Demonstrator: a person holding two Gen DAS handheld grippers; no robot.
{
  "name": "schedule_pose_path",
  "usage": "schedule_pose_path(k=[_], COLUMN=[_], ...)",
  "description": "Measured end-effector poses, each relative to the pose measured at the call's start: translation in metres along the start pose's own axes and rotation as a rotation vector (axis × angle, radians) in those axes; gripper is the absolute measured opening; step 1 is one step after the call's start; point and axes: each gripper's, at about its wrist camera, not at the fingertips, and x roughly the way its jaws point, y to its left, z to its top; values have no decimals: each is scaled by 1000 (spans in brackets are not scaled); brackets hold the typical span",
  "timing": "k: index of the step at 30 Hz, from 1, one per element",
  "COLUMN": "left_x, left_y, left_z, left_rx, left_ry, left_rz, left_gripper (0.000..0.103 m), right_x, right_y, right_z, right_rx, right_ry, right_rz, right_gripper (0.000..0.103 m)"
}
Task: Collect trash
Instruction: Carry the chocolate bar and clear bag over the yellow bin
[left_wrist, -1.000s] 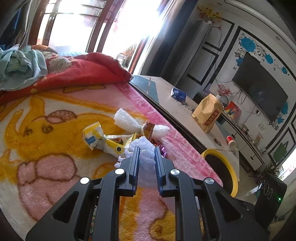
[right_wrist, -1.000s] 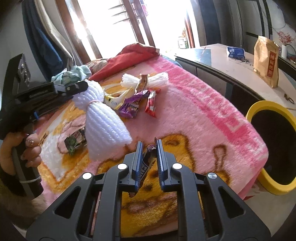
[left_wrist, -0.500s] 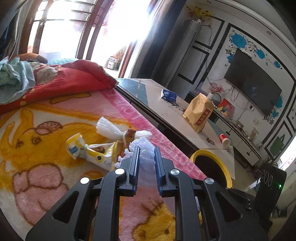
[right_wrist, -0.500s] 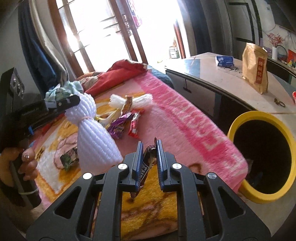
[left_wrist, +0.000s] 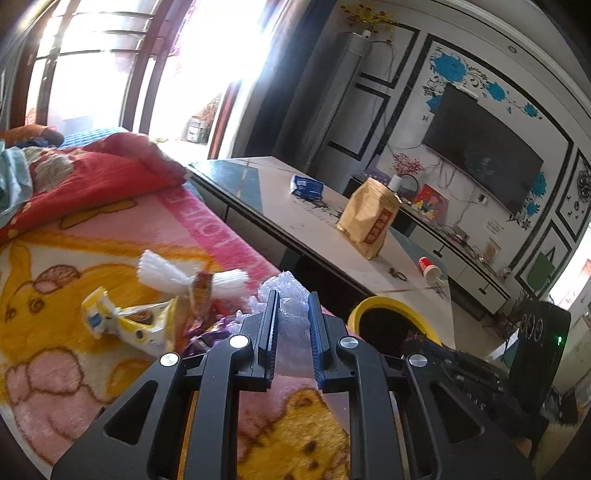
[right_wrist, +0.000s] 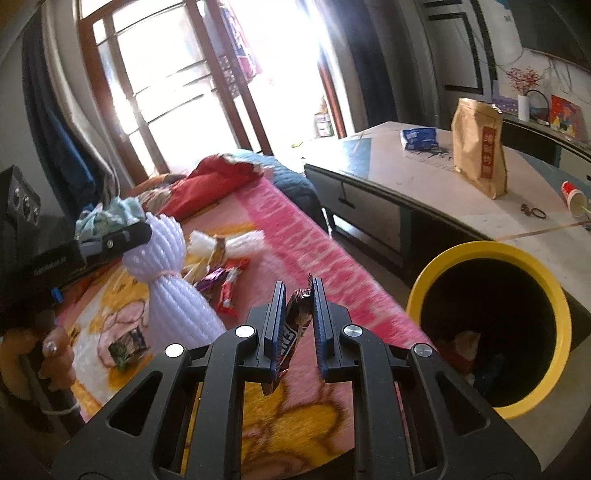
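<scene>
While both grippers hold trash above the blanket, the bin stands just beside its edge.

Pink and yellow, the blanket covers a bed, with a red quilt at its far end under bright windows. Beyond the bin a pale worktop carries a brown bag, a blue packet and a tipped red cup; a TV hangs on the wall behind. Loose wrappers and a white foam bundle lie mid-blanket. Angled downward, the left gripper is clamped on a white foam net hanging over the blanket; a hand grips its handle. Nearer the bin, the right gripper pinches a dark wrapper between narrow jaws.
</scene>
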Motion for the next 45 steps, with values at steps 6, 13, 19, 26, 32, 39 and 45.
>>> schedule_pose_path(k=[6, 13, 19, 26, 32, 39, 45], left_x=[9, 20, 31, 47, 63, 77, 93], left_y=[-20, -45, -68, -91, -108, -122, -132], left_z=[2, 5, 6, 4, -2, -10, -15], left_rx=[31, 72, 107, 133, 163, 190, 207], left_ry=[5, 13, 19, 32, 58, 80, 97], left_rz=[-36, -76, -114, -151, -173, -185, -193], left_gripper=[15, 15, 15, 15, 15, 15, 15], right_x=[-6, -18, -27, -37, -43, -43, -41], right_y=[-23, -49, -74, -104, -127, -149, -161], right_z=[10, 19, 26, 31, 31, 28, 25], right_rx=[45, 91, 134, 181, 212, 254, 276], right_ry=[-18, -59, -91, -118, -133, -127, -118], right_rz=[-42, -94, -144, -200, -253, -295, -320], right_gripper=[10, 10, 10, 10, 10, 10, 10])
